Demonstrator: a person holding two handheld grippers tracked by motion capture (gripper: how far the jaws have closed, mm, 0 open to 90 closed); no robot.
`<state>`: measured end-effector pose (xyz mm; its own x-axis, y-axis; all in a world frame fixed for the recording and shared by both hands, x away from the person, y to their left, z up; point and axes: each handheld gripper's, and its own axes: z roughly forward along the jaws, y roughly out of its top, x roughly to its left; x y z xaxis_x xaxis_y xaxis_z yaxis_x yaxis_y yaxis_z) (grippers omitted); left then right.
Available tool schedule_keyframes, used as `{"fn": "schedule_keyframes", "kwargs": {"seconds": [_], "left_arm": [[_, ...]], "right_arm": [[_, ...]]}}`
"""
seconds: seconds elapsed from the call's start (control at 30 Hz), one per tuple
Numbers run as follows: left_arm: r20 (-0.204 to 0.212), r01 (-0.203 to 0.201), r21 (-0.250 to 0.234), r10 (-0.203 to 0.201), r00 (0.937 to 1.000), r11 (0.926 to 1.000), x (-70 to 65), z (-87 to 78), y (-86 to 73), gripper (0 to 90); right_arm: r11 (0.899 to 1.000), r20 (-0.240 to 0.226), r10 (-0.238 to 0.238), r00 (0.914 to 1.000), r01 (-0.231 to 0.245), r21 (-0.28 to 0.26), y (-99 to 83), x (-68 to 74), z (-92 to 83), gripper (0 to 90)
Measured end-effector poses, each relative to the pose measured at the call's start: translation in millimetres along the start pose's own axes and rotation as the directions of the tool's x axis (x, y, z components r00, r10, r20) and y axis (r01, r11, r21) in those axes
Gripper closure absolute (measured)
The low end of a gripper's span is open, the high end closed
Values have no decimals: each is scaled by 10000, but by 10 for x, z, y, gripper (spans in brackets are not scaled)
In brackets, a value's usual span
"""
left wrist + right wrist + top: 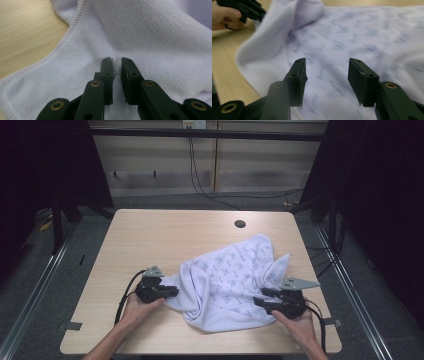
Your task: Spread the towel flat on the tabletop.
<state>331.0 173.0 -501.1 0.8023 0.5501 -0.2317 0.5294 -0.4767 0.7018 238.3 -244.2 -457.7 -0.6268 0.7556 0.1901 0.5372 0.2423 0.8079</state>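
The left gripper (116, 62) sat low over the towel's (235, 280) near-left edge, jaws drawn narrow with only a slit between them; whether any cloth was caught in that slit could not be told. The right gripper (327, 75) hovered over the printed face with jaws spread wide, holding nothing. To do the step well, each would likely need a firm bite on a hemmed edge or corner, not the flat middle. The towel lay crumpled on the near-right part of the table (150, 235), one corner peaked up. Farther off, a round hole (240, 224) lay well apart, no obstacle.
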Motion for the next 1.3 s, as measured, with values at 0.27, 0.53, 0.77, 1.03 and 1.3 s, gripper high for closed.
{"fn": "schedule_keyframes", "kwargs": {"seconds": [0.27, 0.53, 0.77, 1.03, 1.3], "left_arm": [[816, -675, 565, 627, 9947, 9961, -348, -163, -195, 725], [1228, -568, 555, 496, 9912, 9968, -324, -208, -227, 670], [1252, -390, 576, 316, 9916, 9976, -260, -278, -284, 668], [1165, -301, 799, 206, 9930, 9963, -356, -312, -309, 643], [1109, 438, -658, -363, 9932, 9969, -156, -658, -304, 601]], "right_arm": [[9970, -858, -707, 9938, 733, 266, 288, 303, 506, 460], [9936, -1842, -898, 9788, 1009, 515, 757, 630, 1349, 445], [9917, -827, -1164, 9898, 1204, 450, 680, 546, 1214, 854], [9984, 238, -246, 9994, 233, 516, 160, 152, 387, 842], [9914, 866, 382, 9955, -486, 1212, -225, -102, 84, 687]]}}
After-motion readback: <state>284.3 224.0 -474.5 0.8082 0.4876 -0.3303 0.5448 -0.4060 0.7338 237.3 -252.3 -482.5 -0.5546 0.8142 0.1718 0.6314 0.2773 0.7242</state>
